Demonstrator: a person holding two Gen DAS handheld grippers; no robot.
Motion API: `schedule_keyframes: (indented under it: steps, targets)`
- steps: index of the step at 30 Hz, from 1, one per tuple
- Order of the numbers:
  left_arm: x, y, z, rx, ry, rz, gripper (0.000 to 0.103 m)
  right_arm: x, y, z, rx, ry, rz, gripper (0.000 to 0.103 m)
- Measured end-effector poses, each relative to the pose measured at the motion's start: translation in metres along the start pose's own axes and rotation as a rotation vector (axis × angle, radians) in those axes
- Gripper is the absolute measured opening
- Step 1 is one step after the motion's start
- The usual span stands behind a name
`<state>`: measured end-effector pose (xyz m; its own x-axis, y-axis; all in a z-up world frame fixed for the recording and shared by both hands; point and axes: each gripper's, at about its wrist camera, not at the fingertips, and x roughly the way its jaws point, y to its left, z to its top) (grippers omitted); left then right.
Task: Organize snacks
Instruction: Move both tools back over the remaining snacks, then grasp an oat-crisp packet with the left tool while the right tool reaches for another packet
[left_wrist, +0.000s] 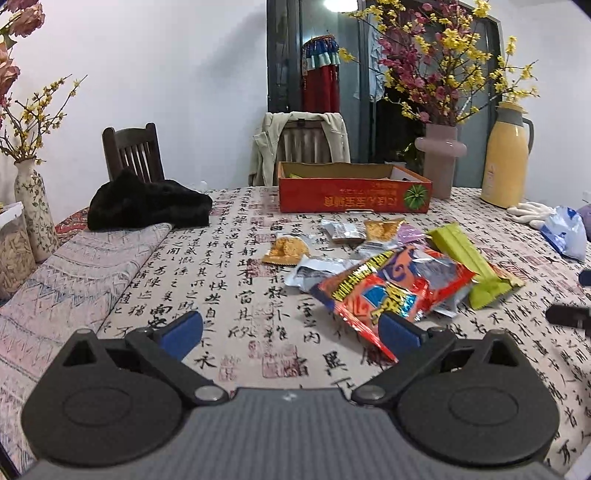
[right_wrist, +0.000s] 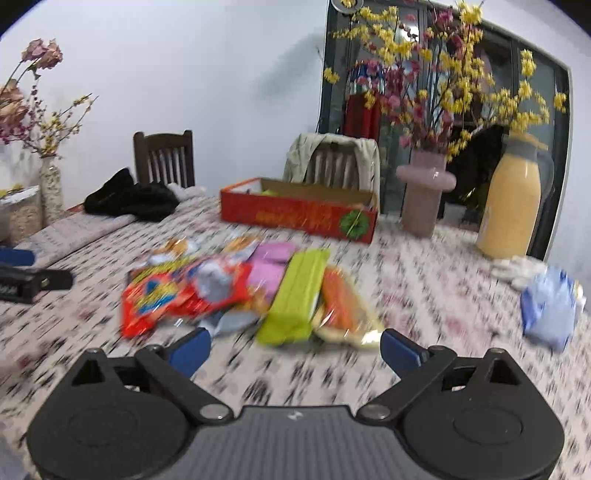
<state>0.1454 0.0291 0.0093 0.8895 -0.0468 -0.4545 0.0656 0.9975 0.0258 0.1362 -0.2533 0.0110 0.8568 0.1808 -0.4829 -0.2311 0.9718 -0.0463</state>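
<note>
While both claws, left claw (left_wrist: 290, 328) and right claw (right_wrist: 295, 345), gape wide and empty, snack packets (right_wrist: 236, 291) sprawl at twelve o'clock before the red box (right_wrist: 299, 214) on the counter (right_wrist: 424, 295).

Right wrist view blurs the snack pile (right_wrist: 236, 291).

Table draped in a calligraphy-printed cloth (left_wrist: 229, 258), filling the lower frame, is carrying: open red cardboard box (left_wrist: 354, 197) upper centre, heap of foil snack packets (left_wrist: 388, 273) centre right, black fabric bundle (left_wrist: 147, 203) left, yellow thermos jug (left_wrist: 506, 155) upper right.
</note>
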Motion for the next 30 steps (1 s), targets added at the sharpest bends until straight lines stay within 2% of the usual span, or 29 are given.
schedule_keyframes:
  steps: [5,12,20,30]
  targets:
    - [-0.011,-0.004,-0.002,0.006,-0.014,-0.007,0.103,-0.015,0.008,-0.016,-0.002,-0.009,-0.012,0.099]
    - [-0.020,-0.007,-0.006,0.015,-0.025,-0.002,0.103,-0.022,0.003,-0.015,0.025,-0.025,-0.026,0.099]
    - [-0.014,-0.005,-0.006,0.008,-0.010,-0.001,0.103,-0.014,-0.002,-0.018,0.054,-0.013,-0.042,0.099]
    - [0.011,-0.006,0.004,0.024,0.021,0.000,0.103,0.004,-0.013,-0.005,0.069,-0.009,-0.044,0.096]
